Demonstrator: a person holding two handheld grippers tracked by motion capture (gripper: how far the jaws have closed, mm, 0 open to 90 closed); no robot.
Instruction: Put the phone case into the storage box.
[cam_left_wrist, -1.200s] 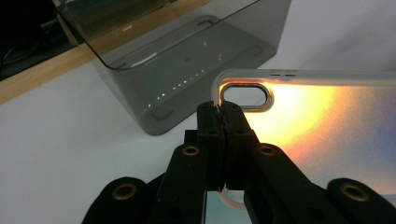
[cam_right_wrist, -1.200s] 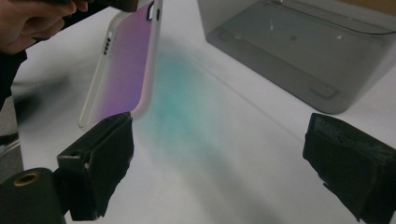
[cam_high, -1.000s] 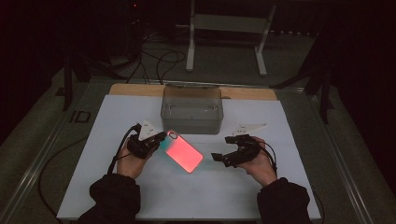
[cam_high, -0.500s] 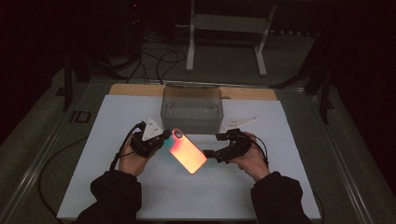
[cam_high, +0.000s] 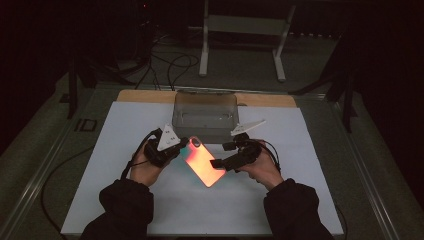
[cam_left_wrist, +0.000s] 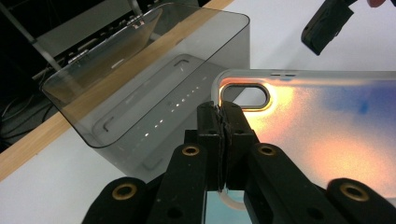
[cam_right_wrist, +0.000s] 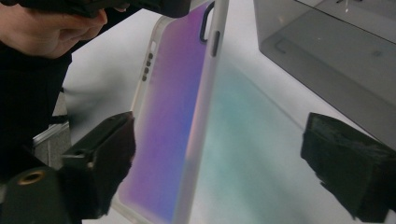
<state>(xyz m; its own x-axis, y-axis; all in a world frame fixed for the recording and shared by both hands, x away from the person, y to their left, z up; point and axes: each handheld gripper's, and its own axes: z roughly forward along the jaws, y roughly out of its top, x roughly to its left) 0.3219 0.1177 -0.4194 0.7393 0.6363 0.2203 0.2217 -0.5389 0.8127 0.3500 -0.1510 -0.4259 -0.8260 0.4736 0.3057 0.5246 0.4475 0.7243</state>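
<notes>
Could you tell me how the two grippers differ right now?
The left gripper is shut on the phone case, pinching its edge by the camera cutout; the right gripper stands open, its jaws either side of the case's other end without pressing it. In the high view, the left sits at the case's upper end, the right at its lower end. Both have black jaws.

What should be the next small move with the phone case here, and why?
Probably close the right gripper on the free end of the phone case. Its open jaws already straddle that edge, while the left gripper pinches the camera-cutout end.
</notes>
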